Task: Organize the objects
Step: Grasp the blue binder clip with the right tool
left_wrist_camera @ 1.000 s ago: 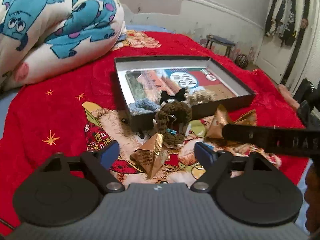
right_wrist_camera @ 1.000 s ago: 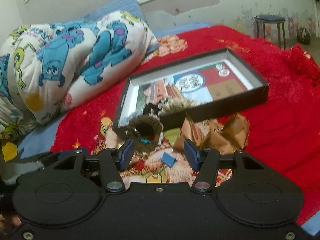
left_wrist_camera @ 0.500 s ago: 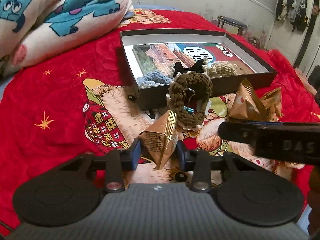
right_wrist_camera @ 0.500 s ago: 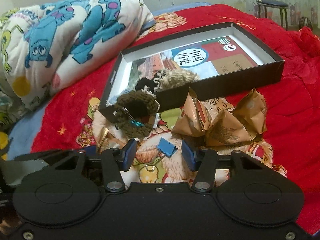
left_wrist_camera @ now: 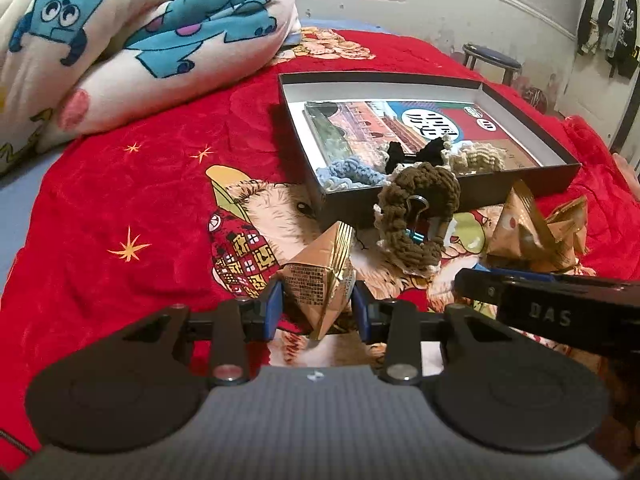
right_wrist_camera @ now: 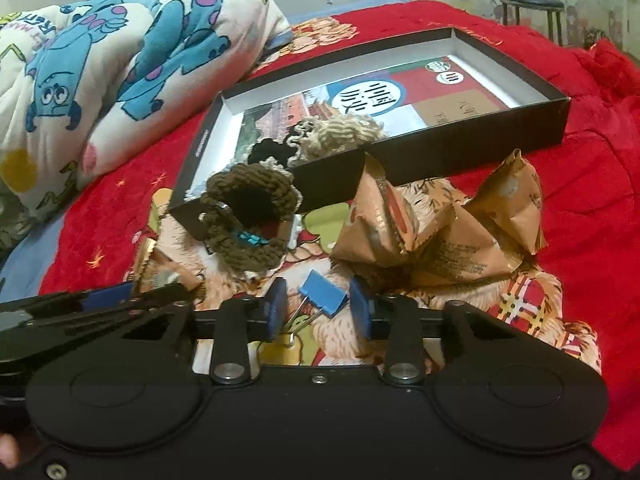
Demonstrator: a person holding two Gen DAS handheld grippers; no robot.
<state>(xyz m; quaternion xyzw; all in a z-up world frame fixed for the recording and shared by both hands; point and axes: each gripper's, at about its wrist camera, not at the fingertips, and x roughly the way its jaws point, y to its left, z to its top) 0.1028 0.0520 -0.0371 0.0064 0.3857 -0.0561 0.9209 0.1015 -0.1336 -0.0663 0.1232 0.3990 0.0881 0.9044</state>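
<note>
My left gripper (left_wrist_camera: 318,306) is shut on a gold snack packet (left_wrist_camera: 320,284), which stands point-down between the blue pads on the red bedspread. My right gripper (right_wrist_camera: 319,312) straddles a small blue binder clip (right_wrist_camera: 324,298). Its jaws are closing, with a gap still showing at the left pad. A brown crocheted piece (right_wrist_camera: 248,216) with a clip on it leans on the front wall of the black box (right_wrist_camera: 460,148). Several more gold packets (right_wrist_camera: 440,232) lie right of the clip. In the left wrist view the right gripper shows as a black bar (left_wrist_camera: 560,308).
The open black box (left_wrist_camera: 480,194) holds a picture book and blue, black and beige crocheted pieces. A rolled monster-print blanket (left_wrist_camera: 140,40) fills the far left. A stool (left_wrist_camera: 492,60) stands past the bed. The left gripper's side (right_wrist_camera: 100,304) is close on the right gripper's left.
The left gripper's jaws closed on the gold packet and have held it since. The right gripper came down onto the blue binder clip and its jaws narrowed around it.
</note>
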